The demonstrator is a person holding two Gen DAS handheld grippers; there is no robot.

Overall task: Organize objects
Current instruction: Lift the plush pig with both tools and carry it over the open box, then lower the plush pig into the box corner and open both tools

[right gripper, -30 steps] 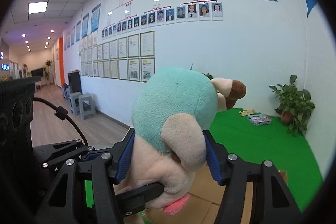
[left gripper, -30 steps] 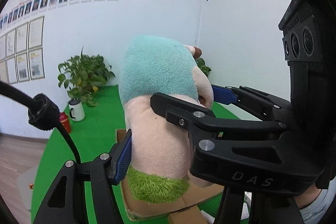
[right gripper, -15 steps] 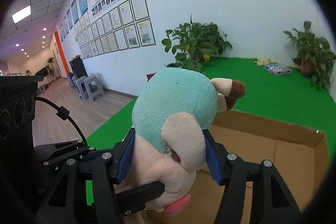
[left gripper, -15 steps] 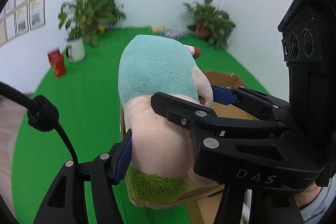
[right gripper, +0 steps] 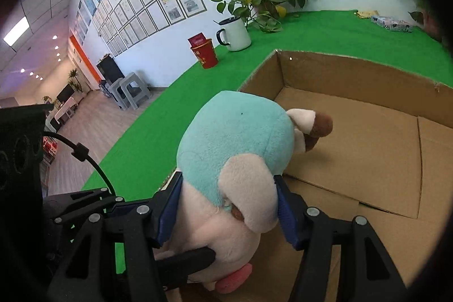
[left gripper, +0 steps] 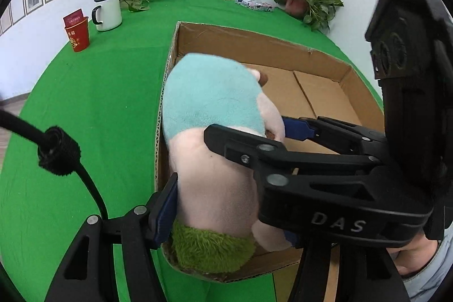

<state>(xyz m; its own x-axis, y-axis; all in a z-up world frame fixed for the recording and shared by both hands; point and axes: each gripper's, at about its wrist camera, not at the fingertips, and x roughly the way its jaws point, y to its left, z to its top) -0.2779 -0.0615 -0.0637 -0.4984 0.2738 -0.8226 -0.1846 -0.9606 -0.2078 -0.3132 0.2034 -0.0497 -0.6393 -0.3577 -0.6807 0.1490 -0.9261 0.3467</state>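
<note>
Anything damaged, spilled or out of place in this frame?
Nothing stands out. The plush toy is held by both the left gripper and the right gripper over the open cardboard box, which looks intact. The white mug and red cup stand upright.

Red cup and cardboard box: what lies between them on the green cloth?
Nothing; between the red cup and the cardboard box only bare green cloth shows, in both wrist views.

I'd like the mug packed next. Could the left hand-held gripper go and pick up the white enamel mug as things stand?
Probably not yet. The left hand-held gripper is closed on the teal-and-pink plush toy over the open cardboard box. The path across the green table cover to the white enamel mug looks unobstructed.
</note>
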